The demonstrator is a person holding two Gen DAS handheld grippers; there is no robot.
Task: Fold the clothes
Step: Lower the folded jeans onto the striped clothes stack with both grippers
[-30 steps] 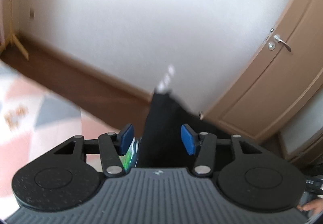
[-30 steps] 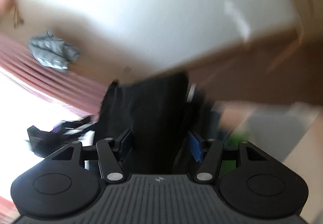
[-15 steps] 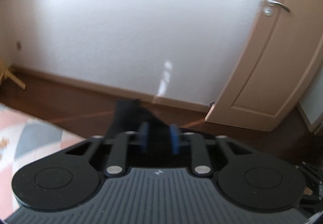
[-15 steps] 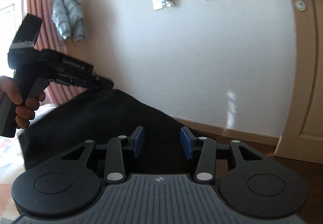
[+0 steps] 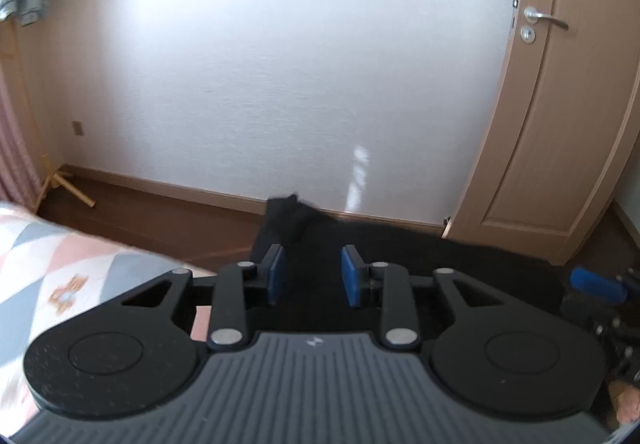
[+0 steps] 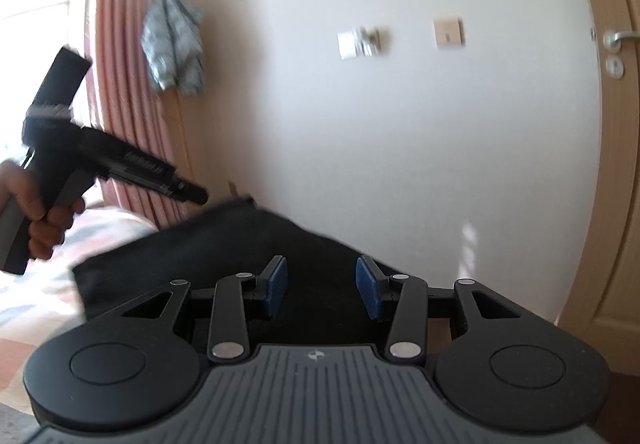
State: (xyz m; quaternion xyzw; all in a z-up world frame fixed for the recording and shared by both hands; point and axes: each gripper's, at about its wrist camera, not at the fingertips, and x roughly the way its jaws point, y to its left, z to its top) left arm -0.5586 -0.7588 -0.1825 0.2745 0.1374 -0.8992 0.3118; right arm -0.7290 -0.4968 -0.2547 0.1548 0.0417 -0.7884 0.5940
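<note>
Here both grippers, left (image 5: 312, 276) and right (image 6: 320, 286), stand with jaws apart, gripping nothing, above the black cloth (image 6: 224, 244) spread before the door (image 5: 560, 124), so regrasping an edge seems next.

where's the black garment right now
The black garment is spread in front of both grippers, low in both wrist views. In the right wrist view it lies between the left gripper and the right gripper, over the patterned bedding.
</note>
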